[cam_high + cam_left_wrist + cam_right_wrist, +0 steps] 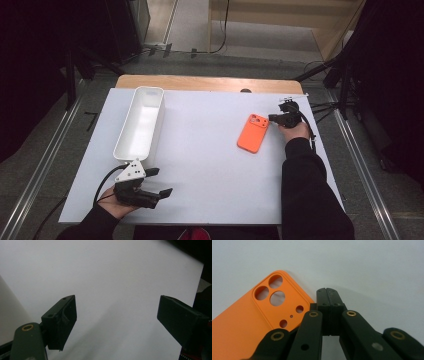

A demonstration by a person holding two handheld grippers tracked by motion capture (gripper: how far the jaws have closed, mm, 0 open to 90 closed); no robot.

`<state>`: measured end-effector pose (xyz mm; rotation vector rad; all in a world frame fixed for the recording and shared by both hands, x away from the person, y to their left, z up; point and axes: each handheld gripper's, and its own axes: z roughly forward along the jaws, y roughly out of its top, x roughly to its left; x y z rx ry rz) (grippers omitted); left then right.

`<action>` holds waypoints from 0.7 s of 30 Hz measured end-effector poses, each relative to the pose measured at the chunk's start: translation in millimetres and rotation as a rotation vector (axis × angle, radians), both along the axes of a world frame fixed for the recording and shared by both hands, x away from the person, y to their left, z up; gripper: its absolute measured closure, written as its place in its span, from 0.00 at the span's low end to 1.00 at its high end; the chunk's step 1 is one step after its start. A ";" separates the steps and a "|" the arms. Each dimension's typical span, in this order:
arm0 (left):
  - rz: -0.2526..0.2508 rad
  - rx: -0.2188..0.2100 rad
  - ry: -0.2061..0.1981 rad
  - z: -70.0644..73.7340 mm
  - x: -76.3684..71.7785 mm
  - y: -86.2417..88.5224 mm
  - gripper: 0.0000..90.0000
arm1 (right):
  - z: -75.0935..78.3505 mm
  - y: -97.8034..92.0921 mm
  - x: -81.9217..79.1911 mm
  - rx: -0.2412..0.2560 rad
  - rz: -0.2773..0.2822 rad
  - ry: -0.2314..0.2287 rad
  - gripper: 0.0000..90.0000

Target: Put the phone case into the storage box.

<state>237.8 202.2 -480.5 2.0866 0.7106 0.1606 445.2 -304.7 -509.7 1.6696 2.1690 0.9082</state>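
Orange phone case (253,132) flat on white table (210,165), right gripper (274,118) pressed shut, empty, just beside its corner; left gripper (162,181) gaping near tray (140,121); likely nudged askew if swept sideways.

High view overhead; gripper views close above the white sheet (210,150).

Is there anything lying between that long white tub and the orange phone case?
No. The high view shows bare white tabletop between the long white plastic tub and the orange phone case.

Matt orange plastic phone case (249,322), smooth white plastic bin (140,122), wooden table edge (210,83)
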 end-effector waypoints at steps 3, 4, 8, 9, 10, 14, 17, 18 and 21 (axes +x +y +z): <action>0.003 -0.003 0.000 0.1 0.1 0.4 0.18 | -0.6 1.7 -0.2 -0.008 0.007 0.009 0.98; 0.003 -0.003 0.001 0.1 0.2 0.5 0.18 | -1.0 2.1 -0.3 -0.008 0.010 0.014 0.98; 0.001 -0.003 -0.001 0.2 0.0 0.4 0.18 | -1.1 3.6 -0.8 -0.009 0.029 0.021 0.98; 0.001 -0.003 -0.001 0.2 0.0 0.3 0.18 | -1.1 5.5 -1.1 -0.009 0.042 0.022 0.98; 0.000 -0.003 -0.001 0.3 0.1 0.3 0.18 | -0.8 6.8 -1.3 -0.007 0.046 0.026 0.98; 0.002 -0.004 0.000 0.3 0.3 0.3 0.18 | -0.5 9.7 -1.9 -0.005 0.069 0.031 0.98; 0.002 -0.005 -0.001 0.6 0.3 0.4 0.18 | 0.2 13.4 -3.9 0.007 0.084 0.046 0.98; 0.001 -0.005 -0.002 0.6 0.4 0.5 0.18 | 0.4 14.9 -4.7 0.007 0.089 0.050 0.98; 0.004 -0.005 0.000 0.8 0.6 0.7 0.18 | 1.1 18.4 -6.0 0.000 0.109 0.054 0.98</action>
